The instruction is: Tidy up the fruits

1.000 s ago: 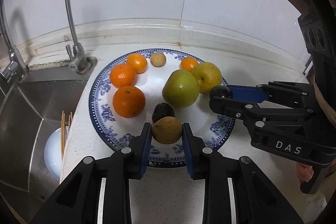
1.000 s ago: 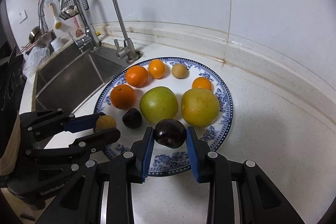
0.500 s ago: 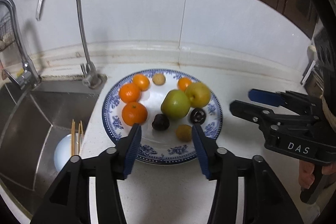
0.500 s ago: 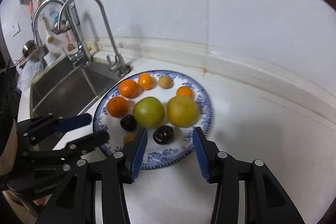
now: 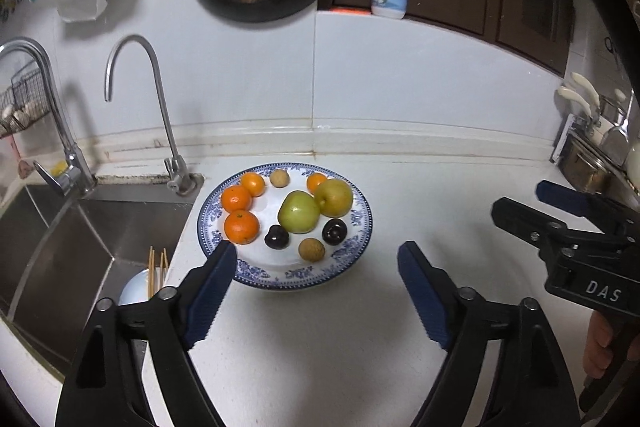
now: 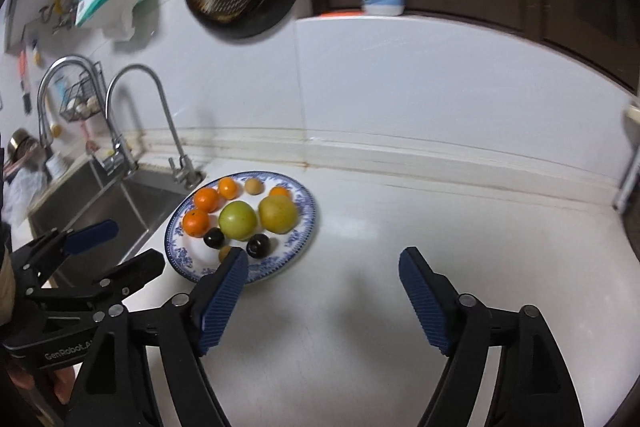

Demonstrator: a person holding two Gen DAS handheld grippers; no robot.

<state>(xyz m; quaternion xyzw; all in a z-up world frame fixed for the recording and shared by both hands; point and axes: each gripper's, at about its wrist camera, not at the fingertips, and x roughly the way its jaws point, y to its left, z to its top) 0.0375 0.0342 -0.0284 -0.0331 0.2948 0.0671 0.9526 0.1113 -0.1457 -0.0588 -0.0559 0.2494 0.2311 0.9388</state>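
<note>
Both tools, left tool (image 5: 316, 291) and right tool (image 6: 322, 301), had released their fruits onto the plate (image 5: 360, 227) and backed away, gaping empty; sorting looked finished.

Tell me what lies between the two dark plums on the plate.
In the left wrist view, the stretch between left plum and right plum is bare white plate; the green apple sits just behind.

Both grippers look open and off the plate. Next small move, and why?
Probably none beyond parking: left gripper and right gripper are open and empty, and every fruit sits on the plate, oranges left, green apple centre. Looks finished.
</note>
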